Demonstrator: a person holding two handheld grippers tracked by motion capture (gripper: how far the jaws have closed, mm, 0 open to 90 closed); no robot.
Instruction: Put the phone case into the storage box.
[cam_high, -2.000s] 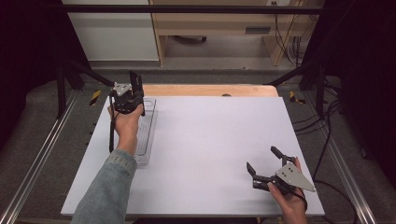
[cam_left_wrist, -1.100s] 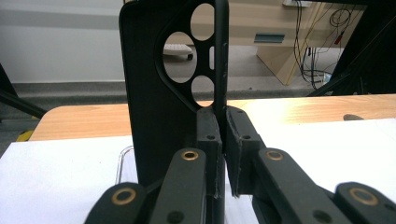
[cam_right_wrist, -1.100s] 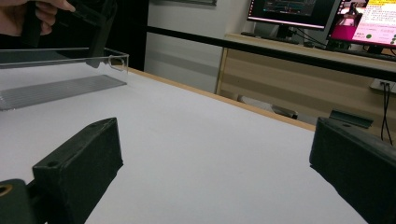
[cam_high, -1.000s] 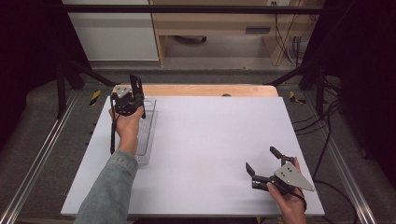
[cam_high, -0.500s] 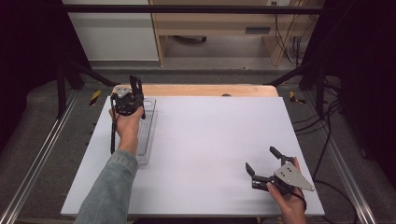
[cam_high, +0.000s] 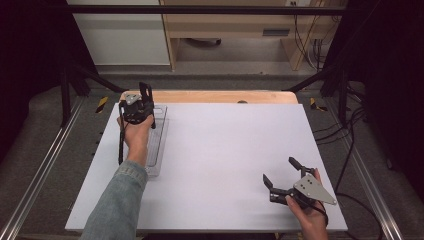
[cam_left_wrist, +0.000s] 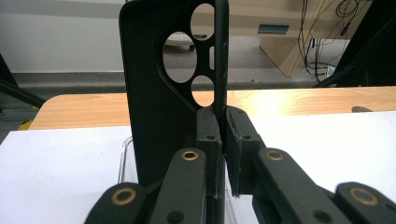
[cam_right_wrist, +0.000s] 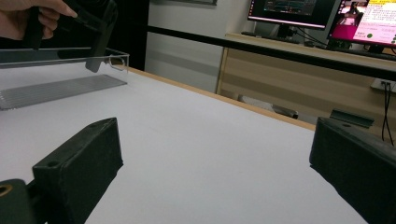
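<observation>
The left gripper (cam_left_wrist: 223, 154) pinches the thin side wall of a matte black plastic phone case (cam_left_wrist: 161, 79) with 4 camera cut-outs, holding it upright, probably to lower it edge-first. It hangs over the far end of the clear, ribbed-floor plastic tray (cam_high: 158, 137) on the smooth white table (cam_high: 225, 150). The right gripper (cam_high: 281, 176) rests well apart, jaws spread, holding nothing.

Your black phone case (cam_left_wrist: 159, 88), with round camera cutouts, stands upright over the clear tray (cam_high: 159, 134) at the tabletop's far-left edge.
</observation>
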